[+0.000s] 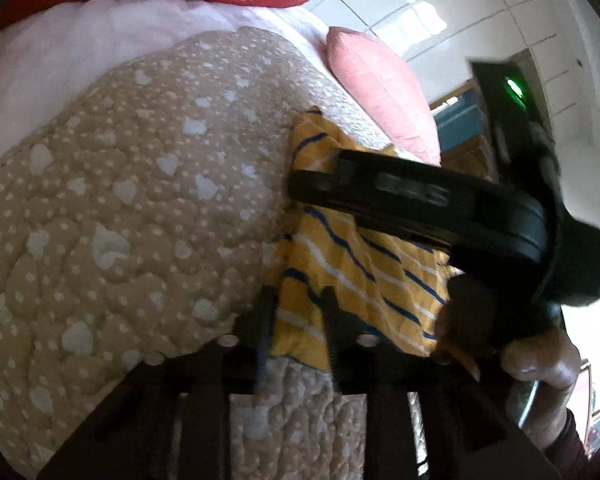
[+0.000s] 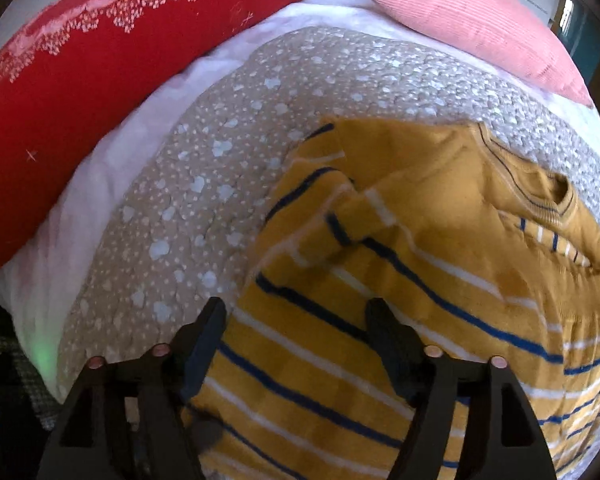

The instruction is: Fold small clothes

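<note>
A mustard-yellow sweater (image 2: 420, 280) with blue and white stripes lies on a beige spotted quilt (image 2: 204, 200). Its neck opening (image 2: 556, 192) is at the right, and a sleeve (image 2: 340, 220) is folded across the body. My right gripper (image 2: 296, 312) hovers over the sweater's left part, open wide, its fingers astride the cloth without pinching it. In the left wrist view my left gripper (image 1: 298, 300) stands narrowly open at the sweater's (image 1: 360, 272) near edge, and that edge lies loose between its fingers. The right gripper's black body (image 1: 440, 204) crosses above the sweater, held by a hand (image 1: 540, 360).
A red pillow (image 2: 80, 100) lies at the back left and a pink pillow (image 2: 480, 28) at the back right, both on a white sheet (image 2: 100, 184). The quilt stretches bare to the left of the sweater. White floor tiles (image 1: 420, 0) show beyond the bed.
</note>
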The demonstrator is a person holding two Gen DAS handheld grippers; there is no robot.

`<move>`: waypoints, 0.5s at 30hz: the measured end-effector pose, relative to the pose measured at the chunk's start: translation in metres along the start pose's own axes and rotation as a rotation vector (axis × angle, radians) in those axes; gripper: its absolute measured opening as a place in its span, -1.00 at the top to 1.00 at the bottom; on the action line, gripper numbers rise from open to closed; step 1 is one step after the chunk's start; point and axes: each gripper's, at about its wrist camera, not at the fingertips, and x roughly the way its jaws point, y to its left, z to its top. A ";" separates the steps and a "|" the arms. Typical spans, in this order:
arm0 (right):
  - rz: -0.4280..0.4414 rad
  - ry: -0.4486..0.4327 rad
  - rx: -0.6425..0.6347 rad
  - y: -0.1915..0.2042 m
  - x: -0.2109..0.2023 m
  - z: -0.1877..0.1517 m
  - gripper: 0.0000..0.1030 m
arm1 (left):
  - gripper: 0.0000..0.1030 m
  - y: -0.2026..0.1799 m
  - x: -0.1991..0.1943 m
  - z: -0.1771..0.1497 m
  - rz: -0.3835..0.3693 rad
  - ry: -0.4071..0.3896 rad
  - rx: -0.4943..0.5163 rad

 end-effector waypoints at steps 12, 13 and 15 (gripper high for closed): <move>-0.203 0.040 -0.255 0.030 0.012 -0.007 0.49 | 0.79 -0.018 0.003 -0.010 0.015 -0.015 0.035; -0.196 0.026 -0.256 0.028 0.008 -0.010 0.56 | 0.79 -0.020 0.003 -0.012 0.003 -0.019 0.034; -0.148 -0.003 -0.213 0.016 -0.004 -0.011 0.63 | 0.77 -0.030 -0.004 -0.015 -0.024 -0.042 0.038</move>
